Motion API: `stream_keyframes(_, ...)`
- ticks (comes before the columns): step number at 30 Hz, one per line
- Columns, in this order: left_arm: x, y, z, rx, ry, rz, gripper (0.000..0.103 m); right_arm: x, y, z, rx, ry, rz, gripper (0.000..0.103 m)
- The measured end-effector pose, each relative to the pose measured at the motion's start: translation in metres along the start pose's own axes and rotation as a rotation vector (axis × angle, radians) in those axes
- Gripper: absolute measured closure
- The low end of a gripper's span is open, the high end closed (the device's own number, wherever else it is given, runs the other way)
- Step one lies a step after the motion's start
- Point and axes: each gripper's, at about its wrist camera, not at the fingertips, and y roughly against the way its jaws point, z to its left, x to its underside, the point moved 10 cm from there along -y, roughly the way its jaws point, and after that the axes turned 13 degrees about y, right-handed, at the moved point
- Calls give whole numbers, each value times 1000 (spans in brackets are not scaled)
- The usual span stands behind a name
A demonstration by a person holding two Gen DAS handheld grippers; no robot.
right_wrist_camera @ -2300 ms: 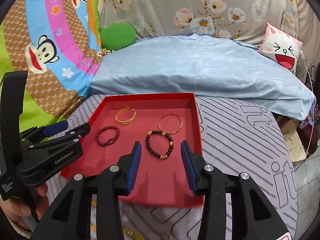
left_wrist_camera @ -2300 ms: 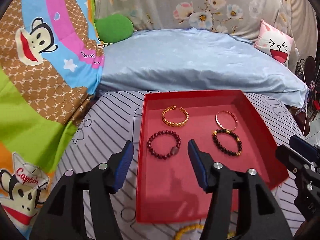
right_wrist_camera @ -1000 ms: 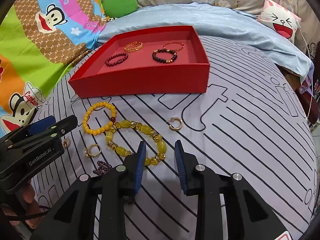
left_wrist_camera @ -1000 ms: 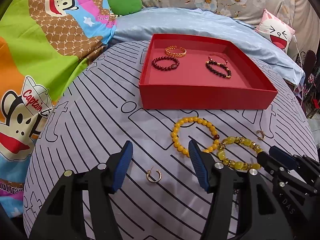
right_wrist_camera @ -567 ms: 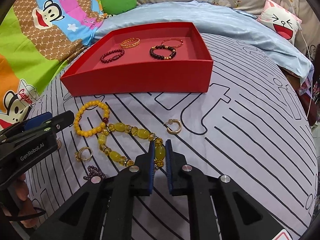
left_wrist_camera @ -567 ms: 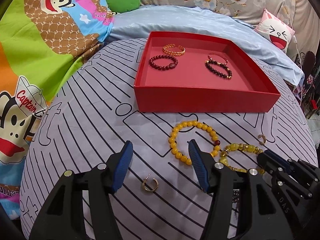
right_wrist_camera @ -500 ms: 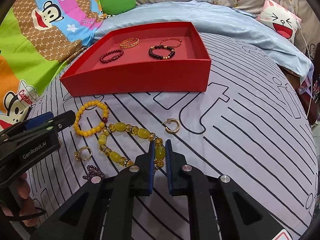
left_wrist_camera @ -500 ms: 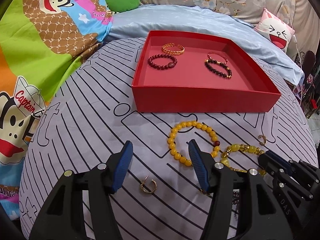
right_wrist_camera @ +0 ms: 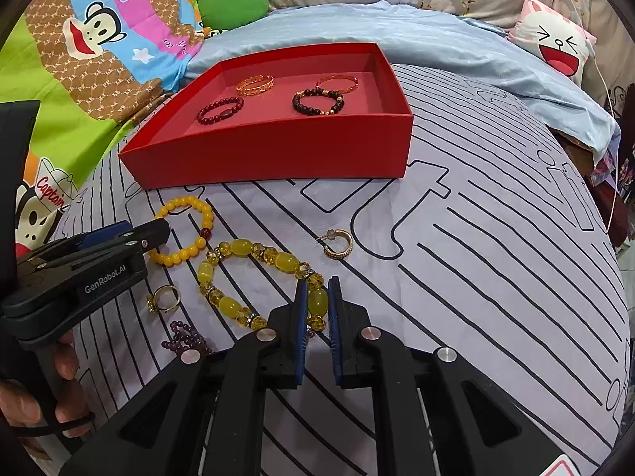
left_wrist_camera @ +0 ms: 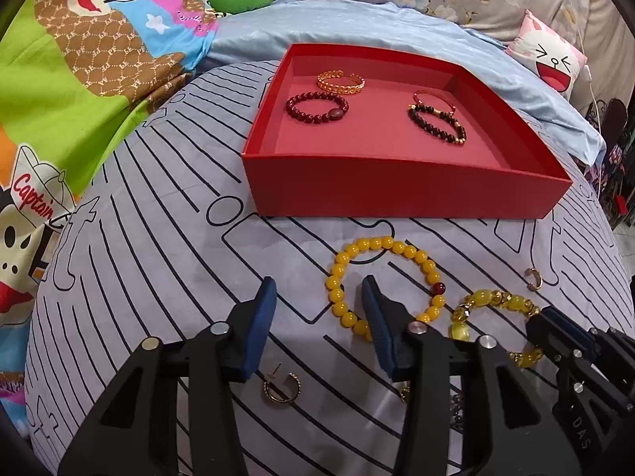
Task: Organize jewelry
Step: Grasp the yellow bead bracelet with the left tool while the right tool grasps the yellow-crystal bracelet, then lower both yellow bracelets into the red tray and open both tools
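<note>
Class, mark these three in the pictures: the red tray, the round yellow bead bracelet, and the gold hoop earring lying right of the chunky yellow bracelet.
red tray (right_wrist_camera: 278, 154): right wrist view, front wall.
round yellow bead bracelet (left_wrist_camera: 397, 244): left wrist view, far beads.
gold hoop earring (right_wrist_camera: 339, 244): right wrist view, hoop band.

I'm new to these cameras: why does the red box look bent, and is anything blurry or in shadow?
Left wrist view: the fisheye lens bows the red tray and darkens the corners; the picture is sharp, with soft shadow under the left gripper. Right wrist view: same bowing, even light, and the right gripper pinching the yellow-green bracelet shows crisply.
</note>
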Motion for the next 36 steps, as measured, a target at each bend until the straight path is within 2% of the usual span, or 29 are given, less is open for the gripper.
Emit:
stream_keyframes(5, -1, 0, -3, 9, -15, -3, 81, 0, 0, 0, -1, 0, 0, 93)
stream_keyframes(7, 0, 0, -5, 15, -21, 1, 96, 0, 0, 0, -6, -4, 3, 93)
stream_keyframes(13, 0, 7, -7, 45, -15, 16, 96, -4, 9, -2, -18, -13, -13, 94)
stream_keyframes(25, -25, 68, -33, 184, -21, -3, 96, -50, 70, -4, -11, 12, -130, 94)
stream_keyframes(31, -46, 92, -52, 244, -45, -22, 96, -80, 95, -18, 16, 16, -183, 94)
stream_keyframes(36, -82, 105, -71, 279, -63, -70, 96, -119, 101, -30, 26, 17, -231, 94)
